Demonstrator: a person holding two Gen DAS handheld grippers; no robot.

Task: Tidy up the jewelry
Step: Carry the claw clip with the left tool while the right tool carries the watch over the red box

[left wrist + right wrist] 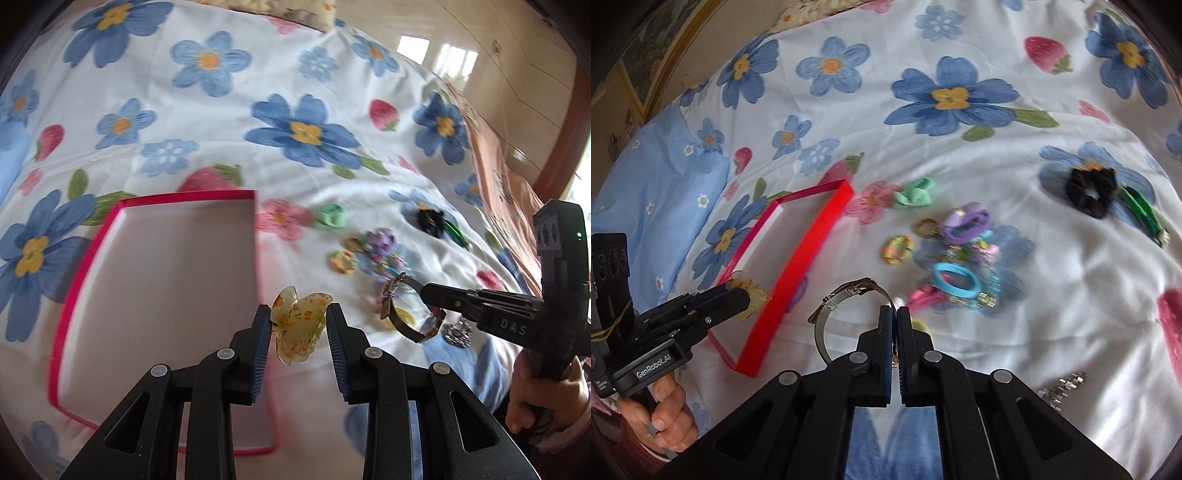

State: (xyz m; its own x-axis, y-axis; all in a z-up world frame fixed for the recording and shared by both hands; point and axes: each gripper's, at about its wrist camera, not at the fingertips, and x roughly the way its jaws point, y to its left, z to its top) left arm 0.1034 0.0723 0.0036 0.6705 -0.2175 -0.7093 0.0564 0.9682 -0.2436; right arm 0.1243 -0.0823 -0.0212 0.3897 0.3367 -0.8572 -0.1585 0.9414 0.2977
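We read "GenRobot.AI" in white letters on the black body of the left gripper (748, 301), we read "DAS" embossed on the black body of the right gripper (419, 290), no other legible text

Left gripper (298, 319) angled down, jaws clamped part-open — right gripper (896, 319) steeper, jaws pinched tight.

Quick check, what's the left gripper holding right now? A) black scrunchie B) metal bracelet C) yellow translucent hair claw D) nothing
C: the left gripper has its pads closed on the yellow translucent hair claw beside the red tray; the metal bracelet is in the right gripper, and the black scrunchie lies on the bedsheet.
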